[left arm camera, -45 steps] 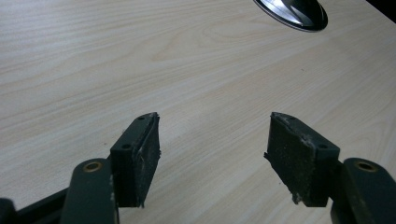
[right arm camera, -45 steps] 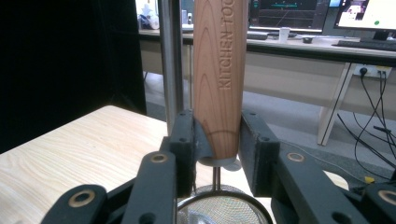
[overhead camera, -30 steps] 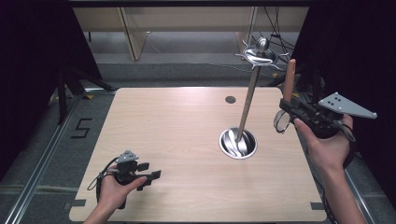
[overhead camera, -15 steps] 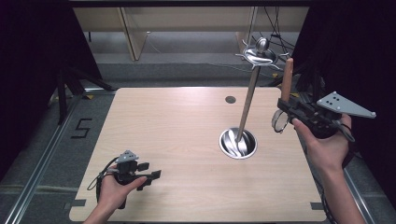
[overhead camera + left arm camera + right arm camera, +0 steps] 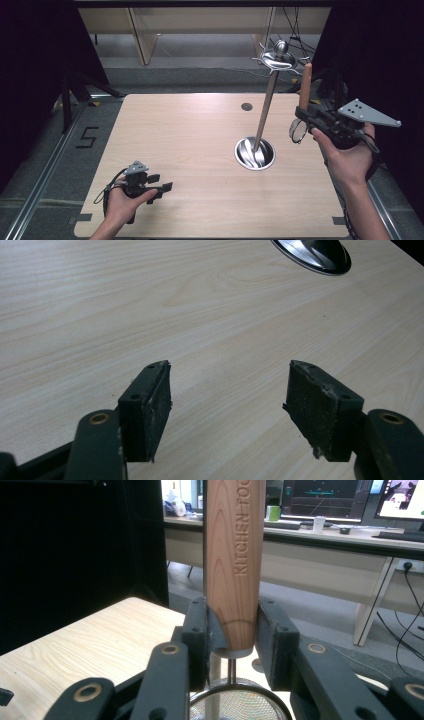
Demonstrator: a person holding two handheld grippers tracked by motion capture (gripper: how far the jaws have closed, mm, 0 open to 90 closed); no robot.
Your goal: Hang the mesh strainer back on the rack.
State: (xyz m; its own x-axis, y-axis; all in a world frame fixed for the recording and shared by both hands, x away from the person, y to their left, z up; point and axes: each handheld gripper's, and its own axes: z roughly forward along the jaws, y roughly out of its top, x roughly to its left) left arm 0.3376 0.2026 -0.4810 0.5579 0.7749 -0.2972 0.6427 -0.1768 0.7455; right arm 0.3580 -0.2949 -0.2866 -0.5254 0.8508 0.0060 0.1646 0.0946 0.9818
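So, quick risk notes, left to right. Left gripper (image 5: 164,187) idles near front-left corner of table (image 5: 190,130), jaws spread, nothing between; not much to go wrong unless it drifts into path. Mid-right: metal stand (image 5: 265,112) with hooked top, round base (image 5: 255,153) on table. Right gripper (image 5: 304,116) off right edge, pinching wooden handle (image 5: 234,565) of small strainer (image 5: 298,131), handle upright, mesh ring hanging below jaws. Grip sits low on handle, so probably top-heavy, could swivel. Swing wide, knock skinny stand. Miss hook, strainer drops.
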